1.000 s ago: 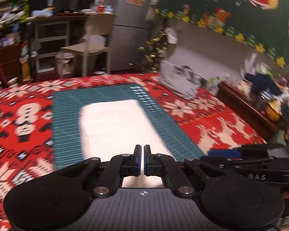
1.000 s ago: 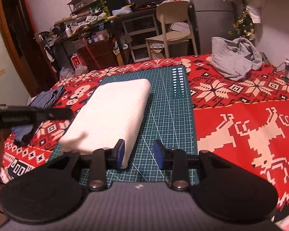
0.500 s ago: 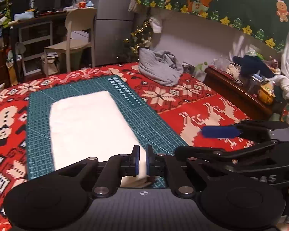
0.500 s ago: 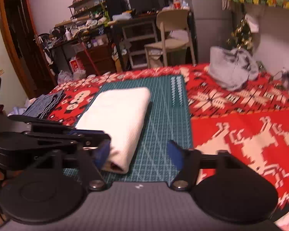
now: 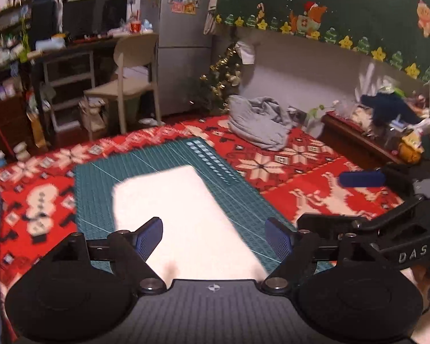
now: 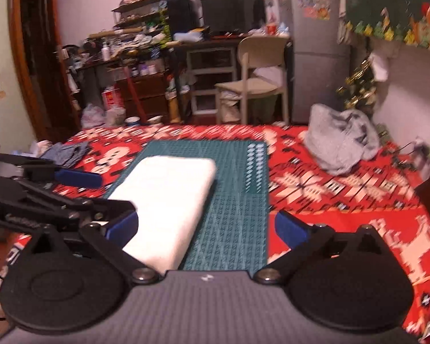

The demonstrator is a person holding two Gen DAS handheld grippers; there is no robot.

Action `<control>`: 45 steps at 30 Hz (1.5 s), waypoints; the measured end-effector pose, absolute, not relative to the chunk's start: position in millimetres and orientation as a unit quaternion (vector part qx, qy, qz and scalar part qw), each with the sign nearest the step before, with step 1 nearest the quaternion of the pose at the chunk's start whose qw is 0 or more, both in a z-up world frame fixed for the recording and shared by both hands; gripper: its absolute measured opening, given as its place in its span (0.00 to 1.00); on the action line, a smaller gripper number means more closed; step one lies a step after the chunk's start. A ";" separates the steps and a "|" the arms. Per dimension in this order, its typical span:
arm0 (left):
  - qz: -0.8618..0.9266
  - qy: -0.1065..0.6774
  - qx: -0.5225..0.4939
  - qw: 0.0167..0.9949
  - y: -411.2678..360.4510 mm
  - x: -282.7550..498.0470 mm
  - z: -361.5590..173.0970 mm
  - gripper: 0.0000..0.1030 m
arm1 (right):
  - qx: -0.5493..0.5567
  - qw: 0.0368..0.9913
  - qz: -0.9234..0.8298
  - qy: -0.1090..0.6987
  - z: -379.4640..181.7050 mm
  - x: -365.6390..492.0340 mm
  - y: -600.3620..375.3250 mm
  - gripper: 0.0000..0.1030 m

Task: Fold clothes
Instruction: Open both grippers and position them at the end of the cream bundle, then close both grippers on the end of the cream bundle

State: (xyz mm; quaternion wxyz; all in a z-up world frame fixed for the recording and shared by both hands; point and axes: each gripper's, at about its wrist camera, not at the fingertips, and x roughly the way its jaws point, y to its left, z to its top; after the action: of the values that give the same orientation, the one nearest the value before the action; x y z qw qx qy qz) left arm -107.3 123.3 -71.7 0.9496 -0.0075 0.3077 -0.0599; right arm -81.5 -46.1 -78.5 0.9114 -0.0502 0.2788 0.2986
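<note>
A folded white cloth [image 5: 183, 215] lies flat as a long rectangle on the green cutting mat [image 5: 100, 183]. My left gripper [image 5: 213, 236] hovers over the cloth's near end, its jaws opening, with nothing pinched between the blue pads. In the right wrist view the same white cloth [image 6: 172, 197] lies on the mat [image 6: 238, 200]. My right gripper [image 6: 206, 228] stands over its near right edge, jaws opening wide and empty. Each view shows the other gripper at its side: the right one [image 5: 367, 200] and the left one [image 6: 80, 197].
A red patterned cover [image 6: 344, 200] spreads over the table. A crumpled grey garment [image 6: 341, 143] lies at the far right, a blue-grey one [image 6: 68, 152] at the far left. Behind stand a chair [image 6: 258, 86], a cluttered desk and shelves; a low wooden table [image 5: 364, 137] stands right.
Both grippers let go of the white cloth's near end and opened wide, the left from fully shut. Both lifted slightly off the cloth, which stays folded on the mat.
</note>
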 end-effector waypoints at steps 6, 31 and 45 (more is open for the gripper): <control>-0.013 0.310 0.007 0.950 128.1 -105.7 -70.2 0.86 | -0.036 0.923 0.265 0.277 -76.7 -83.0 -39.3 0.99; 0.050 0.342 -0.125 0.930 151.6 -95.9 -91.2 0.66 | 0.024 0.898 0.247 0.364 -110.4 -64.1 -51.4 0.96; -0.061 0.394 -0.173 0.901 146.8 -96.0 -120.9 0.05 | 0.115 0.835 0.304 0.443 -146.1 -36.8 -23.6 0.28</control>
State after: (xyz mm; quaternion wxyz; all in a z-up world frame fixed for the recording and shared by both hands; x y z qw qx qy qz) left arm -96.0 146.8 -120.9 0.9008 -0.1732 0.3935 -0.0610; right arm -36.8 -23.6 -146.1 0.8354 0.1155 0.4433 0.3037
